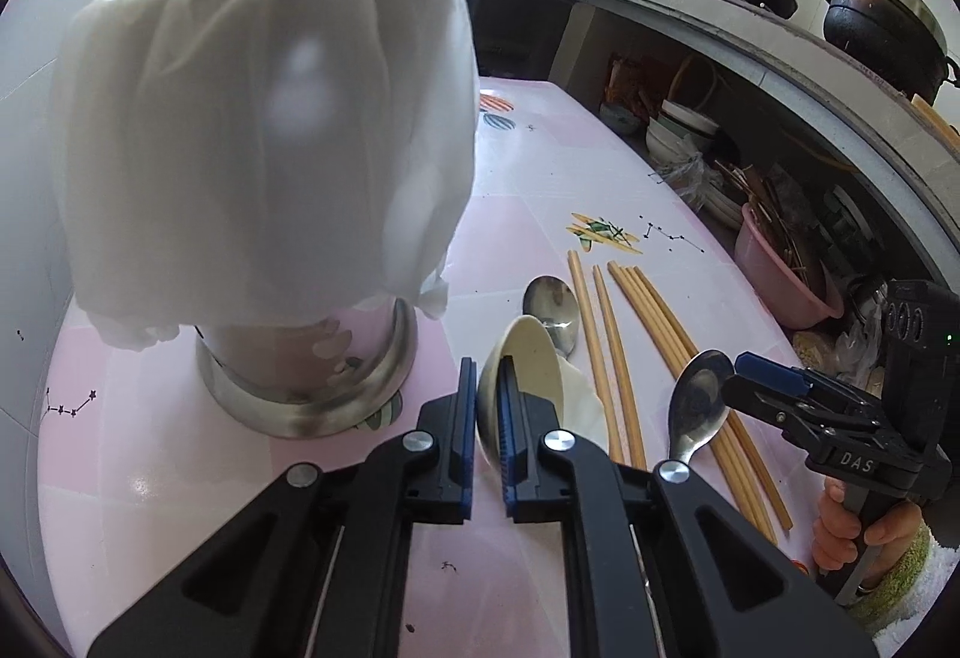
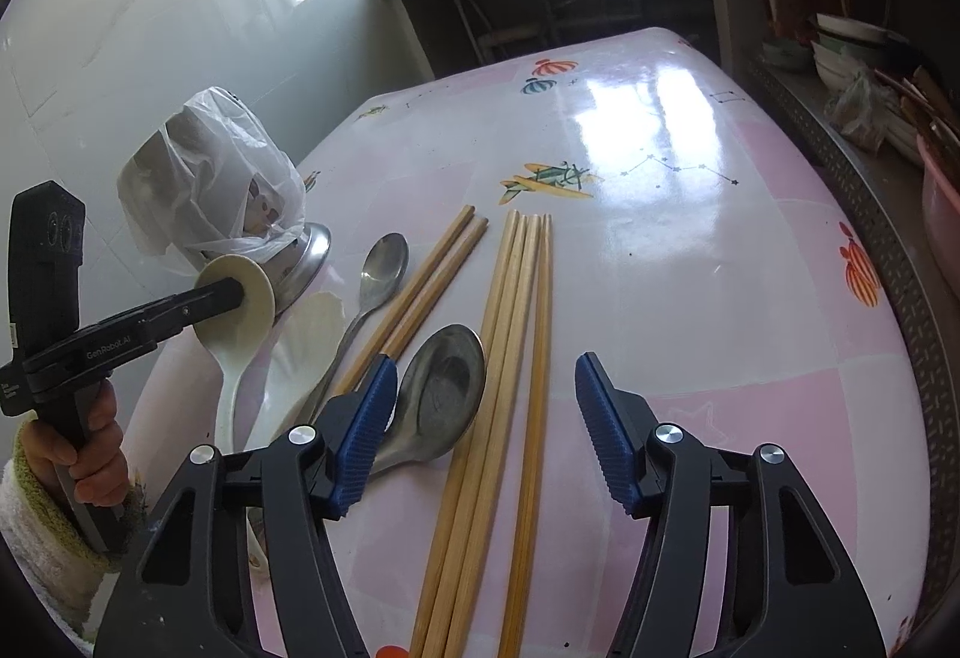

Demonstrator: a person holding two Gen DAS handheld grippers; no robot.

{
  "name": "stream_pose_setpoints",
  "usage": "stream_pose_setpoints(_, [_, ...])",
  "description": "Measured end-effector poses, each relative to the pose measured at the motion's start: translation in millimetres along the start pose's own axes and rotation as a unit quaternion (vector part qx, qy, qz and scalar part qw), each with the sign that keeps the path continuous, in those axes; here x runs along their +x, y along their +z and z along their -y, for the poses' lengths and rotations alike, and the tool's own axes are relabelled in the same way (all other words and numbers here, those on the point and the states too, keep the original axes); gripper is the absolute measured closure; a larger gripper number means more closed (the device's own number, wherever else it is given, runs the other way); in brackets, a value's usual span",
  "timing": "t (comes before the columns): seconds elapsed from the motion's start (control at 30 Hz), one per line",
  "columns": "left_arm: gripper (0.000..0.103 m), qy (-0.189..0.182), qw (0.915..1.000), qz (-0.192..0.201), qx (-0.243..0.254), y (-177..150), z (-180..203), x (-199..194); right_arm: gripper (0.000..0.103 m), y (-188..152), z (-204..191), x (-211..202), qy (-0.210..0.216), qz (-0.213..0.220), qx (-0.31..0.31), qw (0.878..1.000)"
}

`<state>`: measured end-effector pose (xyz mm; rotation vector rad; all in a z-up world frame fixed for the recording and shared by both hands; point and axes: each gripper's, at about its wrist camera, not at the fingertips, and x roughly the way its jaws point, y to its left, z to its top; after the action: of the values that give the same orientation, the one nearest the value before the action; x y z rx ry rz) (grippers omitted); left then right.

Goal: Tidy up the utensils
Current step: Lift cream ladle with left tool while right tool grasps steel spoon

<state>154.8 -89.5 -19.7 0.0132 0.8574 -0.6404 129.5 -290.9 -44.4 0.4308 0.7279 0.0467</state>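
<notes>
My left gripper [image 1: 487, 376] is shut on the rim of a cream ceramic spoon [image 1: 531, 358], which hangs tilted just above the table; the right wrist view shows this gripper [image 2: 240, 292] and the spoon [image 2: 237, 322] beside a steel holder wrapped in a white plastic bag [image 2: 222, 178]. A second white spoon [image 2: 312, 334] lies under it. My right gripper [image 2: 486, 388] stands open low over a metal spoon [image 2: 447, 394] and several wooden chopsticks [image 2: 522, 328], with neither pad pressing. Another metal spoon [image 2: 384, 262] and two more chopsticks [image 2: 420, 292] lie to the left.
The bagged holder [image 1: 264, 147] stands tall at the table's left by a white tiled wall. The pink patterned table [image 2: 690, 238] ends at the right beside a counter shelf with stacked bowls [image 1: 678, 129] and a pink basin [image 1: 786, 268]. Black pots [image 1: 876, 15] sit on top.
</notes>
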Motion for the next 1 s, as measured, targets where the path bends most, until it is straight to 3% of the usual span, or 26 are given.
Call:
stream_pose_setpoints(0.2, [0.097,-0.002,0.9998,0.009,-0.016,-5.2,-6.7,-8.7,0.067,7.0,1.6,4.6,0.019,-0.017,0.006,1.0])
stream_pose_setpoints(0.37, [0.097,-0.008,0.9994,0.015,-0.029,-12.0,-15.3,-14.0,0.076,5.8,3.1,12.9,0.004,-0.031,0.006,0.999])
stream_pose_setpoints(0.73, [0.097,-0.025,0.9984,0.021,-0.045,-11.7,-23.2,-14.3,0.084,11.0,0.6,21.8,0.025,-0.049,0.004,0.998])
stream_pose_setpoints(0.87, [0.097,-0.029,0.9983,0.021,-0.047,-12.4,-23.9,-13.2,0.094,12.2,0.0,24.4,0.032,-0.053,0.003,0.998])
stream_pose_setpoints(1.0, [0.097,-0.03,0.9981,0.028,-0.046,-12.8,-24.7,-17.1,0.097,13.3,-3.1,19.5,0.038,-0.047,0.002,0.998])
